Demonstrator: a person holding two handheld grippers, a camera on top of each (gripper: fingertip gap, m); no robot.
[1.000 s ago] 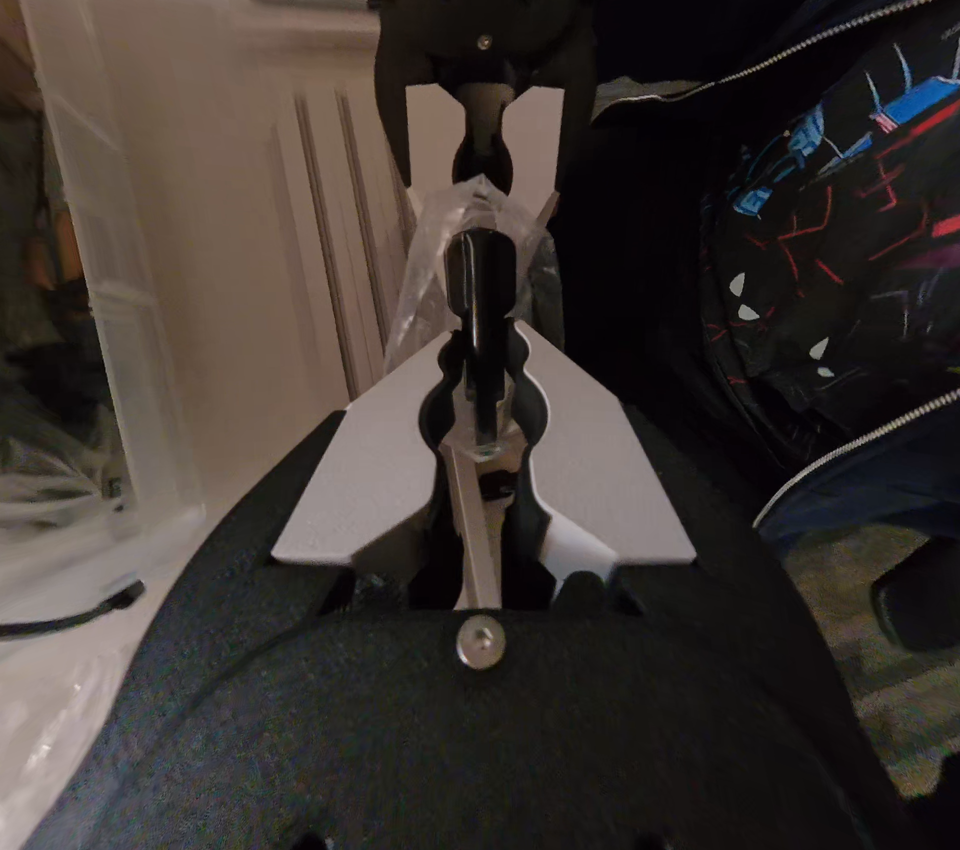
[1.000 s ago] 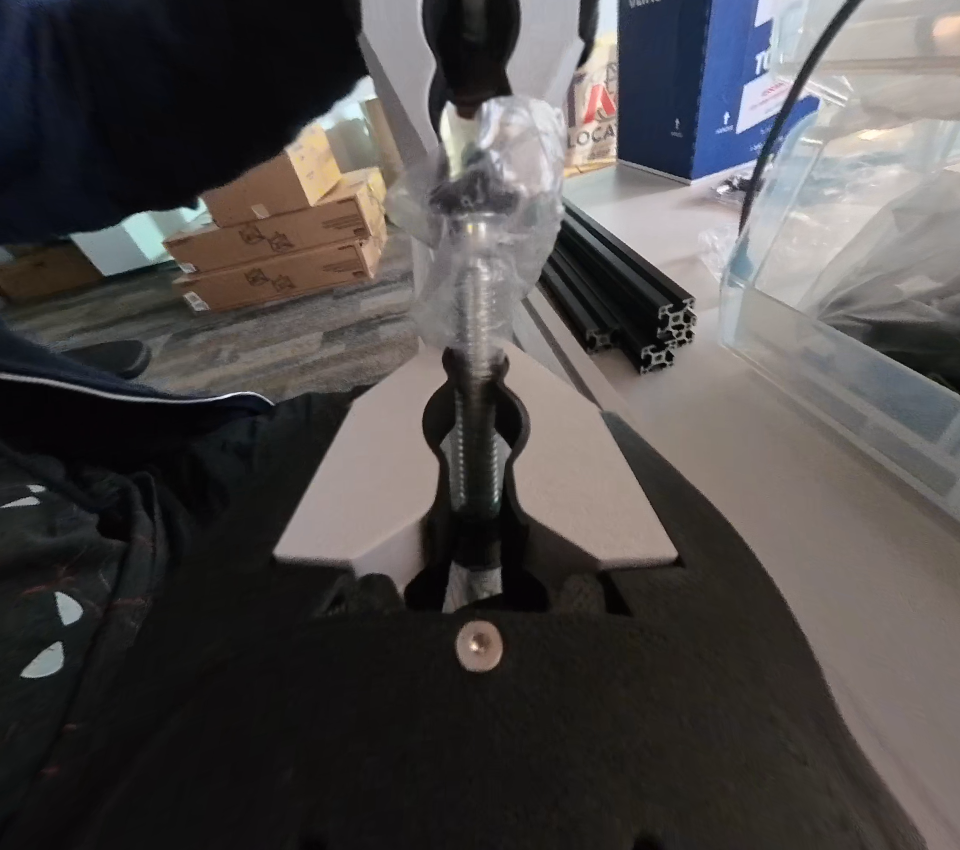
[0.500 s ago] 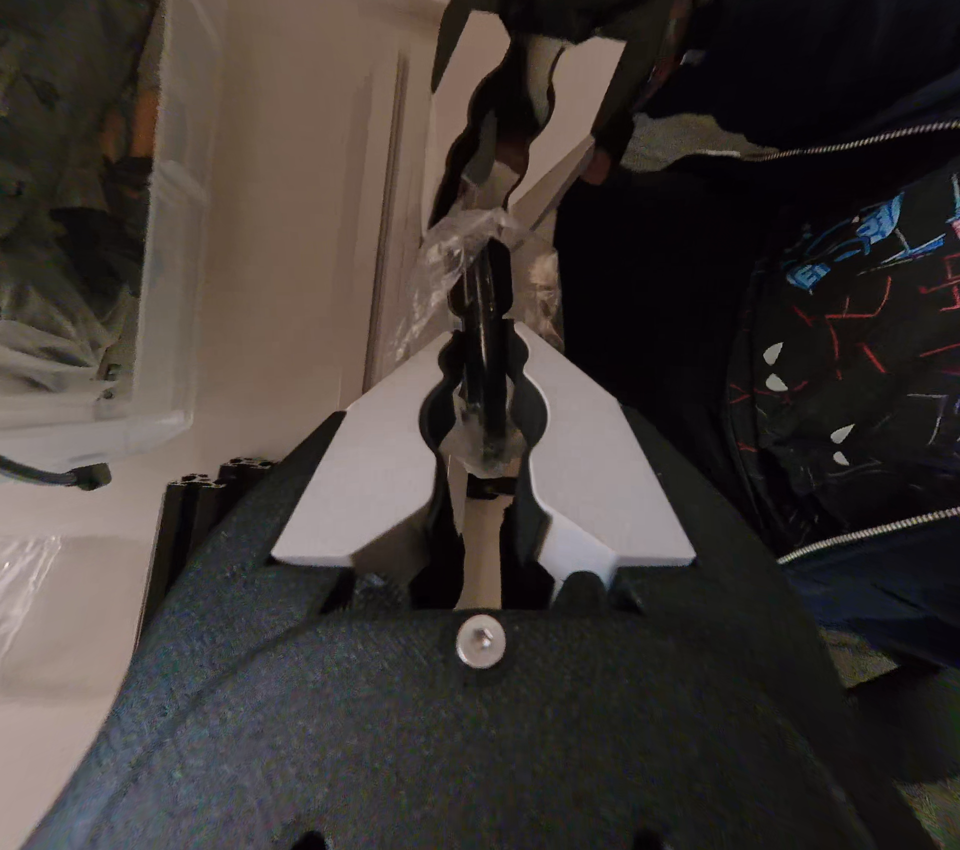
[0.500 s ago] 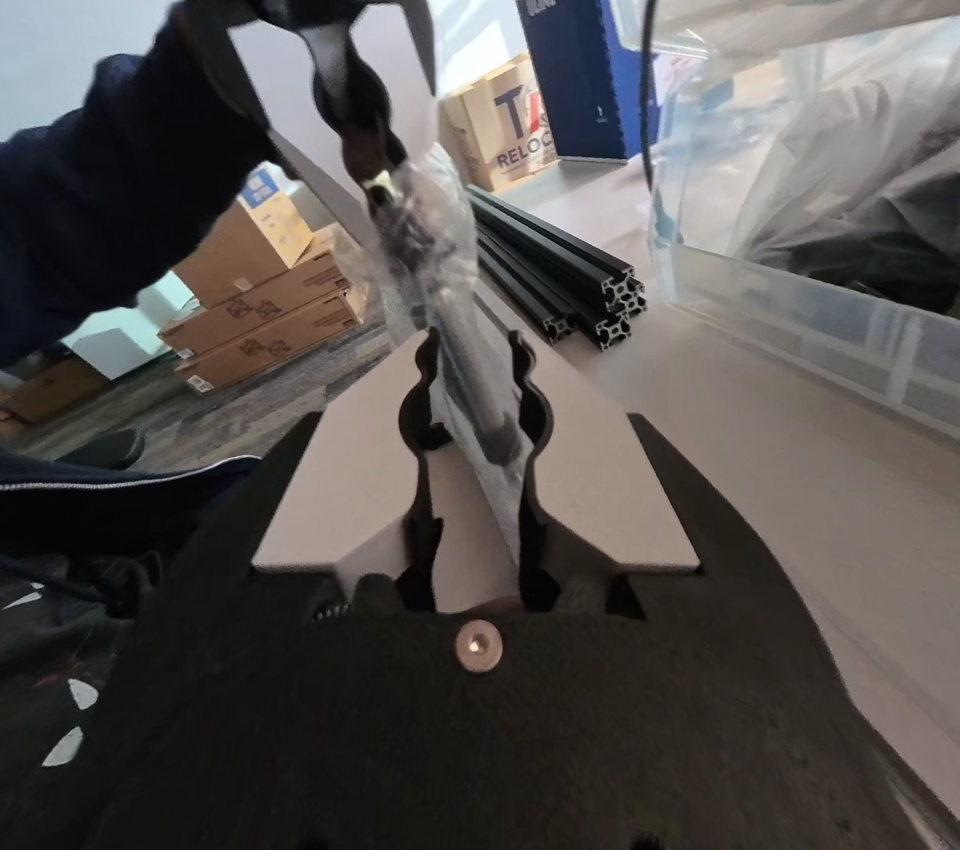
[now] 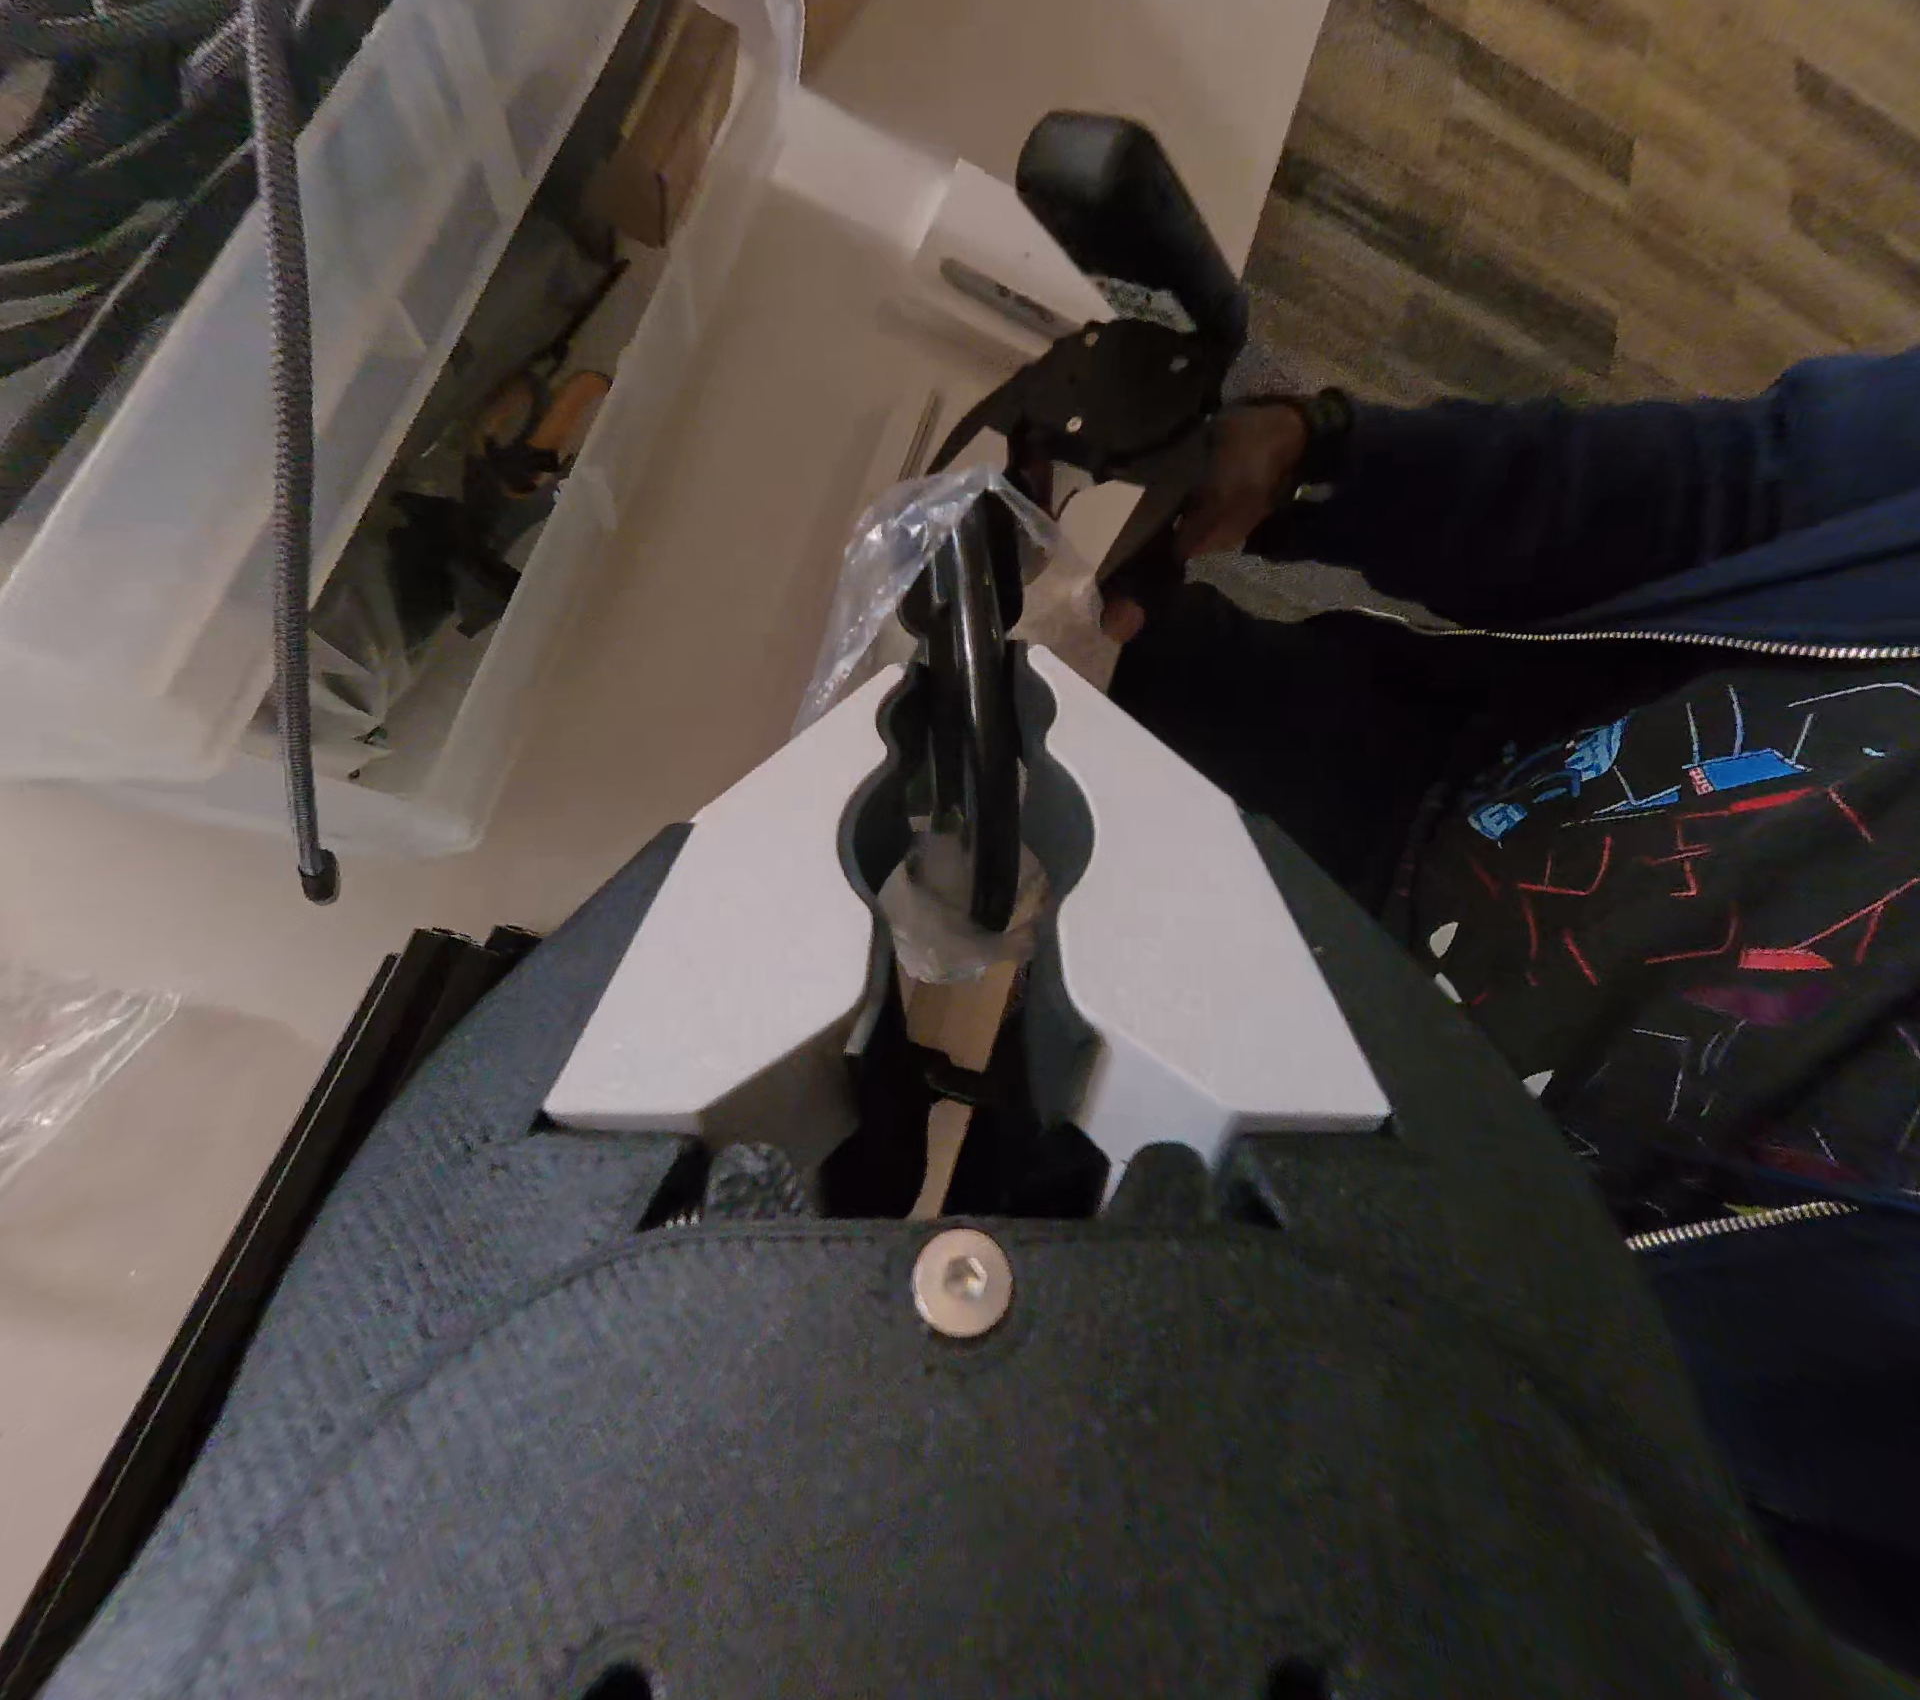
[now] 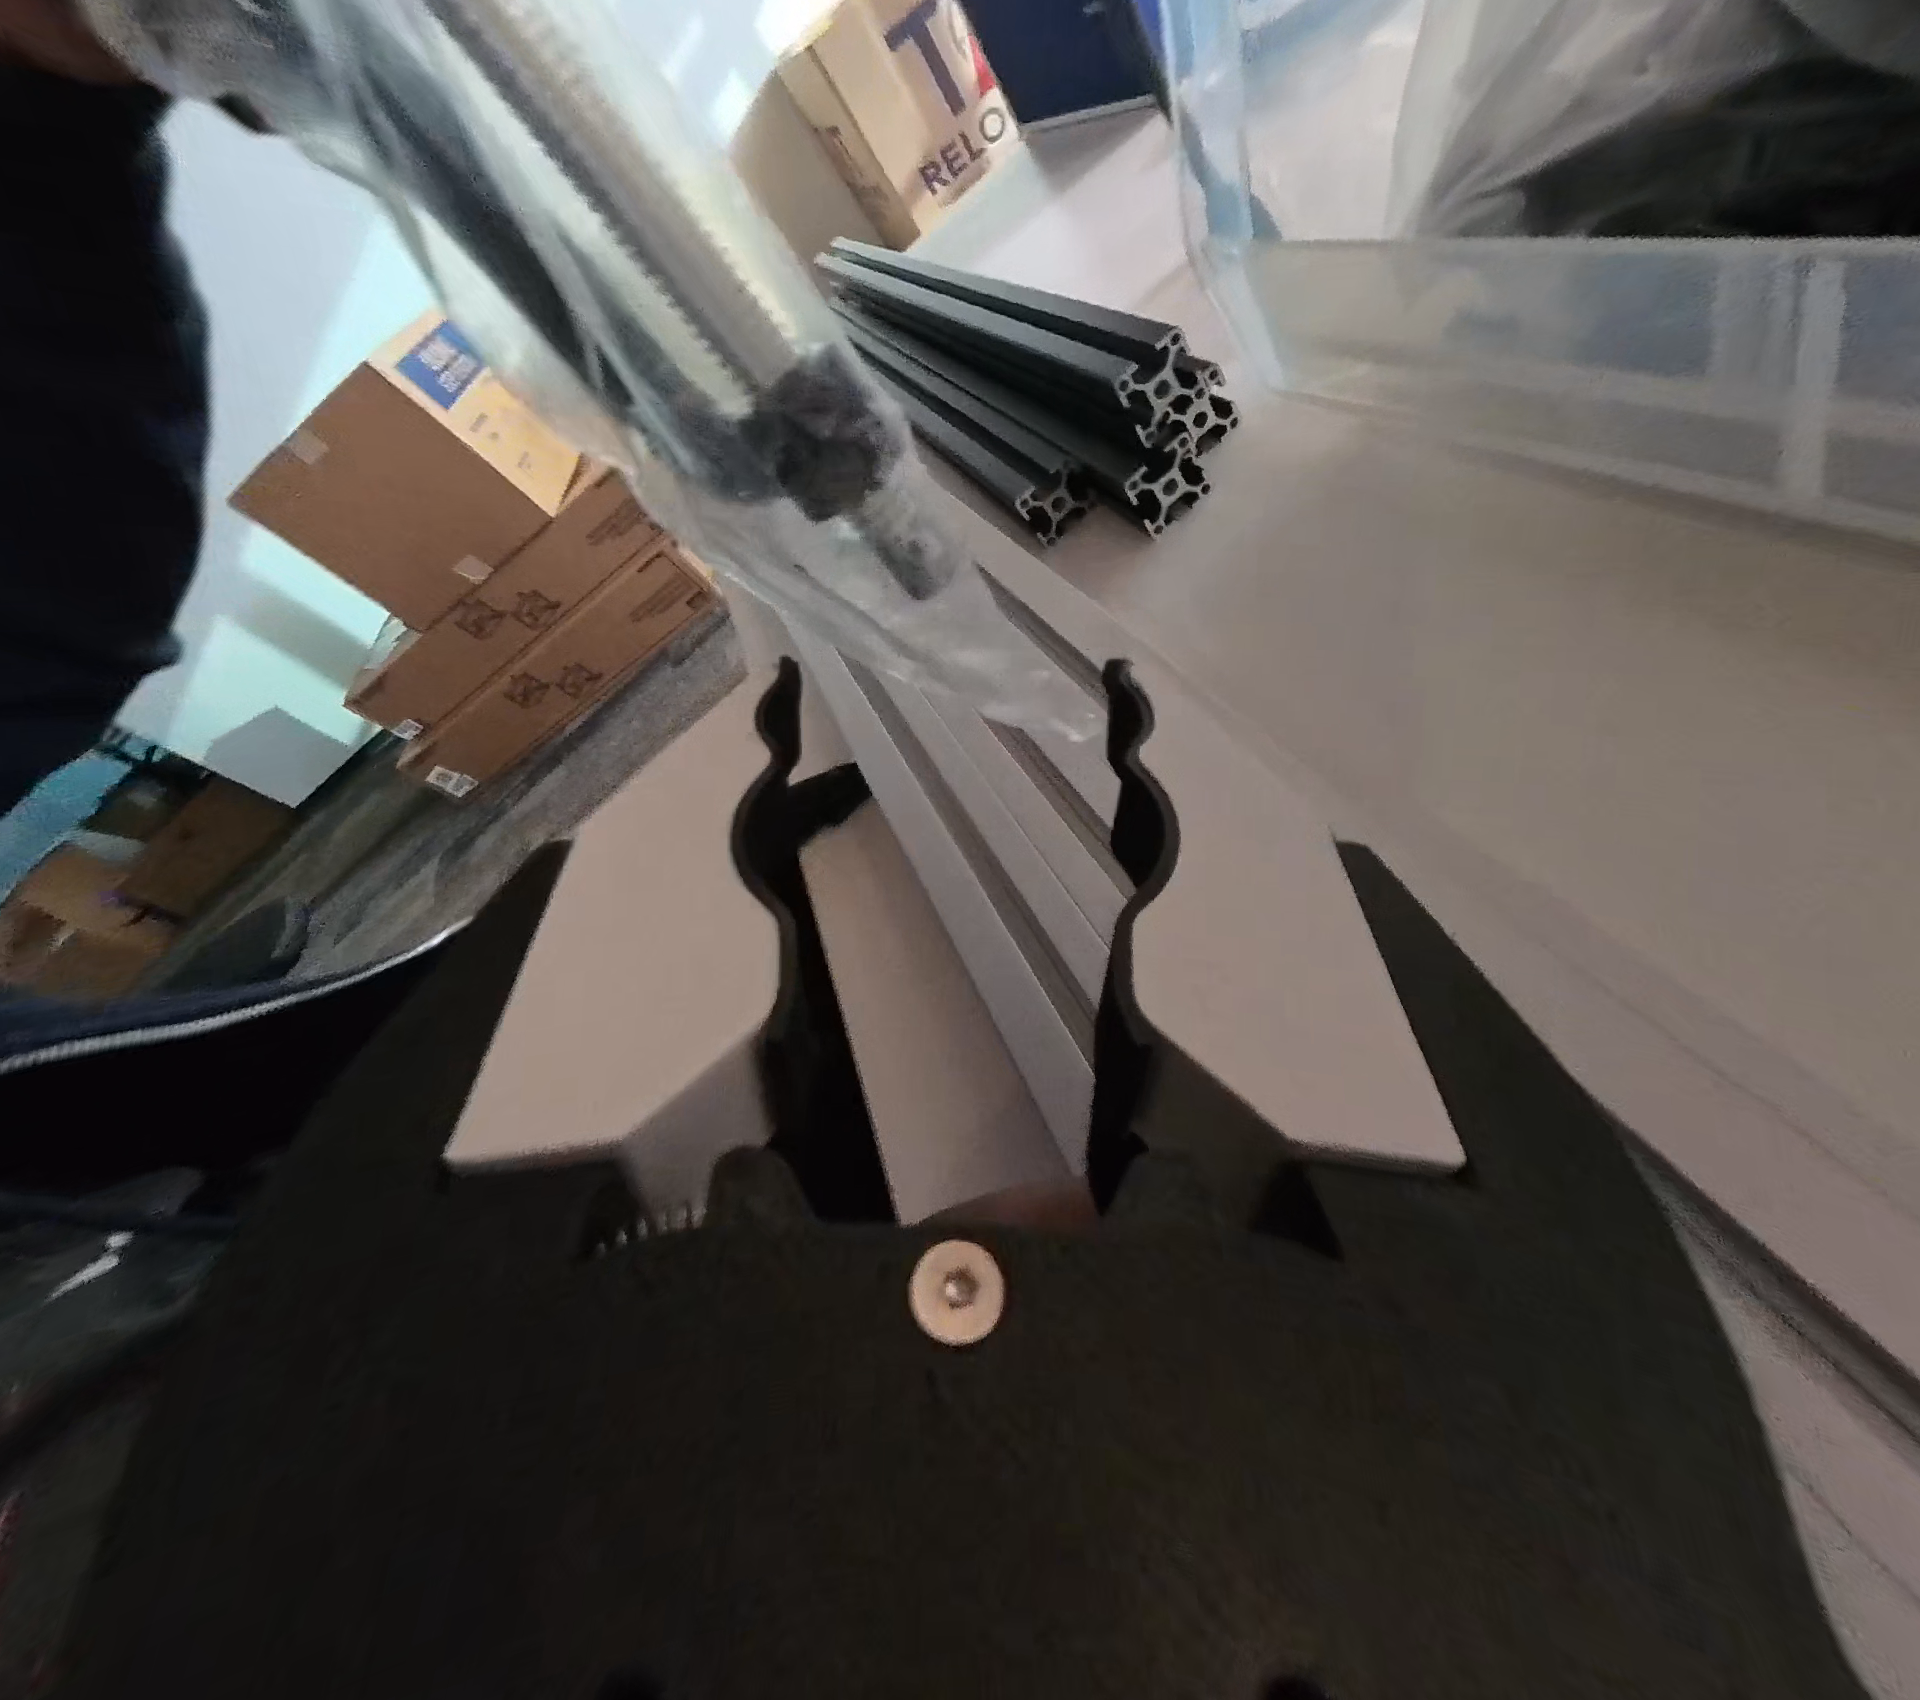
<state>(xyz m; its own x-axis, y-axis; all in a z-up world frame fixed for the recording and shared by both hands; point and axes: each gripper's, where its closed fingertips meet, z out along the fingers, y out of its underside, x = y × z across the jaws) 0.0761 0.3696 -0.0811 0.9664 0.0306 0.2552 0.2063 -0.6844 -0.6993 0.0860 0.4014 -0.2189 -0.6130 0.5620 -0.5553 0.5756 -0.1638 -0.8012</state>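
In the left wrist view, the left gripper (image 5: 964, 777) sits at the centre of the frame with its jaws pressed onto a plastic-bagged black part (image 5: 961, 611), which sticks out forward beyond the tips. Just above and right of it, the right gripper (image 5: 1081, 497) is seen from the front, held by a hand (image 5: 1236, 487) in a dark blue sleeve; it is near the bag's top, and contact cannot be told. A clear storage bin (image 5: 343, 320) fills the upper left, with a grey ribbed cable (image 5: 286, 320) hanging over it. The white table (image 5: 125, 1079) lies at lower left.

In the right wrist view, the right gripper (image 6: 951, 715) is spread wide and holds nothing. The bagged part, here a threaded rod with a black knob (image 6: 821, 445), hangs blurred above the jaws, the bag's lower edge close to the right tip. Below the jaws lies a grey aluminium rail (image 6: 997, 902). Black extrusions (image 6: 1049, 393) are stacked right of centre and cardboard boxes (image 6: 488, 570) at left.
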